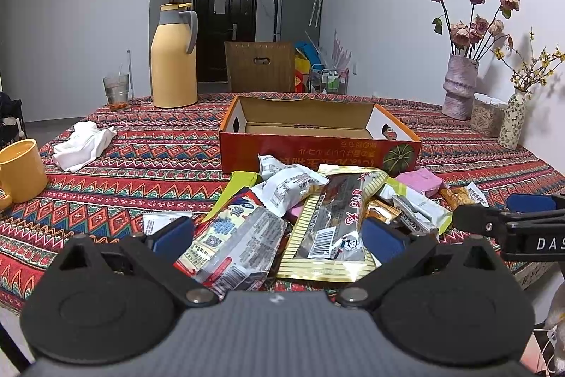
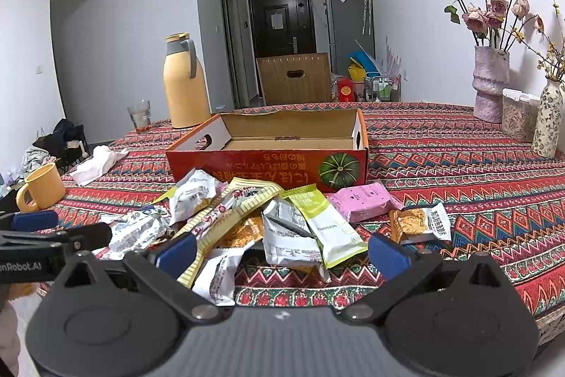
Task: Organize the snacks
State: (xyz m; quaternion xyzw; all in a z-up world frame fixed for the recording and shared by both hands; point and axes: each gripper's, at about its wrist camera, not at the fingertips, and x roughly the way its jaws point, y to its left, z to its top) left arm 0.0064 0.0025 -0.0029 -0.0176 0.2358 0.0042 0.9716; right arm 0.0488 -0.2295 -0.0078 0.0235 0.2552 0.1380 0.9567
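pile of snack packs (image 1: 300, 218) on the patterned tablecloth (image 1: 141, 165), empty cardboard box (image 1: 317, 143) right behind, left gripper (image 1: 277, 237) and right gripper (image 2: 282, 253) both wide open, holding nothing

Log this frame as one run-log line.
stage: pre-grasp | left gripper: open, empty | right gripper: open, empty | snack pile: before box | box: empty

A home dining room — fridge (image 1: 296, 2), front door (image 1: 224, 23), flower vase (image 1: 459, 87)
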